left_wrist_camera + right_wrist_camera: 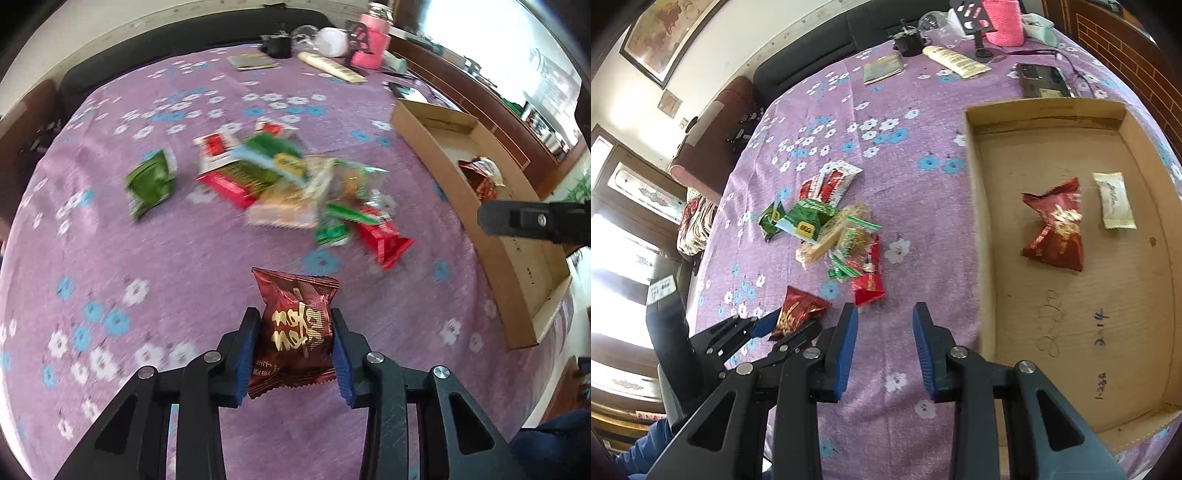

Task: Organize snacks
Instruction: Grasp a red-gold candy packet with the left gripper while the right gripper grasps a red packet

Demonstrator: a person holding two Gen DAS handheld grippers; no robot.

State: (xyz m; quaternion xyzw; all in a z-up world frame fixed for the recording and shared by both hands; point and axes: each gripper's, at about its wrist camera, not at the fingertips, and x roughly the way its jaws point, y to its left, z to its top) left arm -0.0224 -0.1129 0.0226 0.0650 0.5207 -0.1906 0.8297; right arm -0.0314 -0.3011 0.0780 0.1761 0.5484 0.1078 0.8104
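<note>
My left gripper (294, 314) is shut on a dark red snack packet (295, 325) with gold lettering, one blue pad on each side, low over the purple floral tablecloth (184, 277). From the right wrist view the same packet (798, 310) sits in the left gripper (781, 328) at lower left. My right gripper (884, 308) stands open a little with nothing between its fingers, just left of the shallow cardboard box (979, 221). The box holds a red packet (1056, 229) and a white packet (1113, 201). A pile of mixed snacks (295, 184) lies mid-table.
A lone green packet (151, 181) lies left of the pile. At the table's far end are a pink container (1003, 22), a black cup (908, 42), a cream tube (955, 61), a booklet (884, 66) and a dark phone-like device (1043, 81). A dark sofa (147, 48) runs behind.
</note>
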